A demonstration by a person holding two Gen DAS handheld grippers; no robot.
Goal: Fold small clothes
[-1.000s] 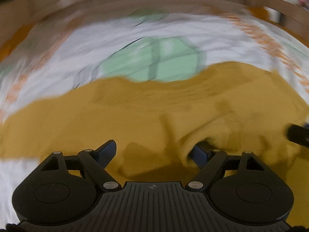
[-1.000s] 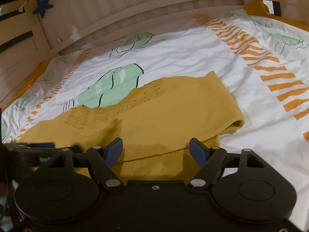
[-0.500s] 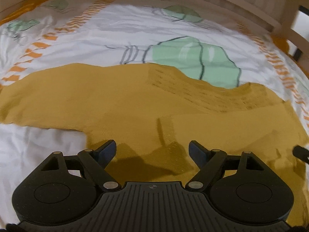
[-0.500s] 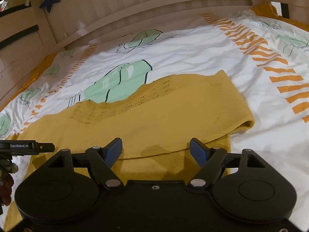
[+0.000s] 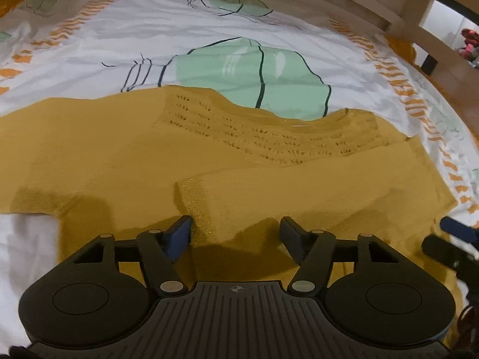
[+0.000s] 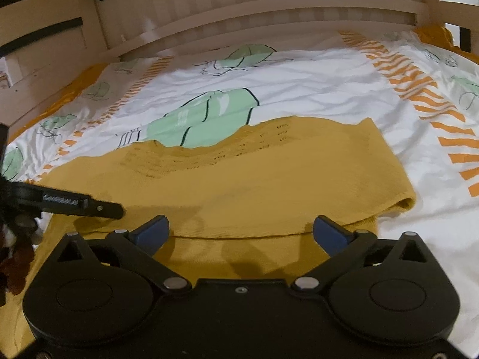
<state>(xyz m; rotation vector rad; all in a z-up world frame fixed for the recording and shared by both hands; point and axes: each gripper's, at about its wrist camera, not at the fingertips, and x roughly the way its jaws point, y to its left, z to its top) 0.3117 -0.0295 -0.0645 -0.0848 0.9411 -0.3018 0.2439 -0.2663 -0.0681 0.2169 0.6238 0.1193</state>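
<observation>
The mustard knit top lay flat on the white printed bedsheet, its neckline with the eyelet rows toward the far side, its body toward the near edge. Compared with a second earlier, when the left view was a blur of motion, the picture had settled: the right sleeve now lay folded across the chest, its cuff end just in front of the left gripper, while the other sleeve was spread out to the left, not yet folded. The left gripper's jaws were closing, with the cuff edge between them but the pads not yet pressing on it, so it held nothing. The right gripper, hovering over the near edge of the folded sleeve at the right side of the top, was opening wide and had nothing in its jaws. My reading was that one sleeve fold was done and let go, and the left tool was about to adjust the cuff.
</observation>
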